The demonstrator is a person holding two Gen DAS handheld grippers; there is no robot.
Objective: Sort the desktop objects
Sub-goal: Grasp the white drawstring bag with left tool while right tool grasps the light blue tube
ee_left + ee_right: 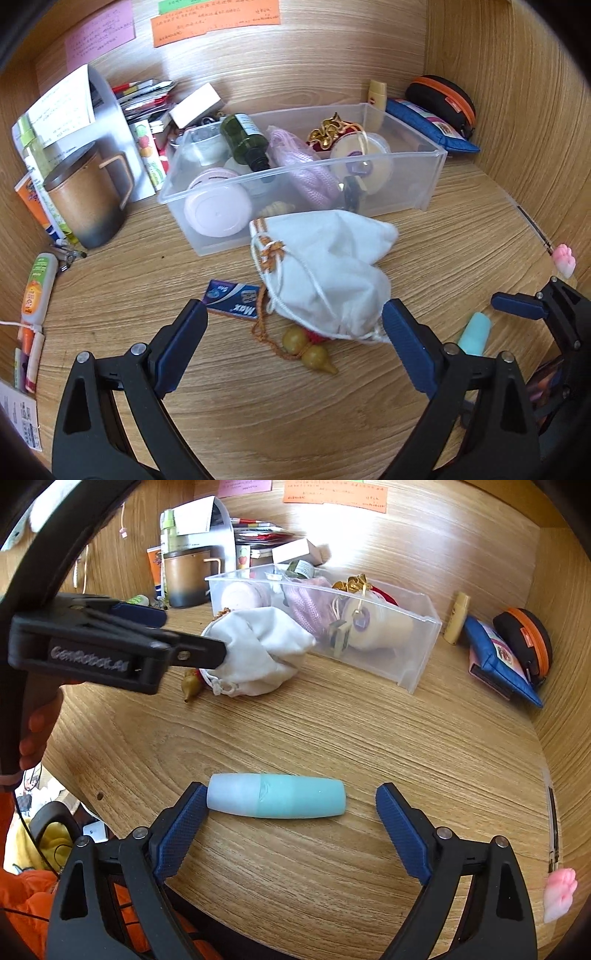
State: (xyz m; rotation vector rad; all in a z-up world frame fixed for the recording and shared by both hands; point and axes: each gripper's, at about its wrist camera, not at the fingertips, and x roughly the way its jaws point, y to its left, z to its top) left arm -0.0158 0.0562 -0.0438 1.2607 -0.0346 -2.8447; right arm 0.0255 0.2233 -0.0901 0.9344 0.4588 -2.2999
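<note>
Lying crosswise on the wooden bench (332, 738), the pale teal, smooth plastic tube with a frosted cap (276, 795) sits between the spread jaws of the right tool (291, 801); the left blue pad looks to be touching or nearly touching the cap end, while the right pad stands apart from the other end, so nothing is gripped. It looks light and rigid but slick and round, so it could roll or squirt out endwise; a hold across its middle would probably be steadier than one along its length. The left tool (295, 325) is also open, its pads to either side of the lower end of the white cloth drawstring pouch (325, 266), which lies just in front of the clear plastic storage bin (428, 173). The right pad seems to be at the gathered cord end, though contact is hard to judge. The pouch is soft and will sag and bunch, so the gathered neck or a thick fold looks like the best place to pinch. A yellow-brown gourd charm on an orange cord (308, 350) peeks out beneath it and may drag along. The bin already holds several things, and seems the likely destination.
</note>
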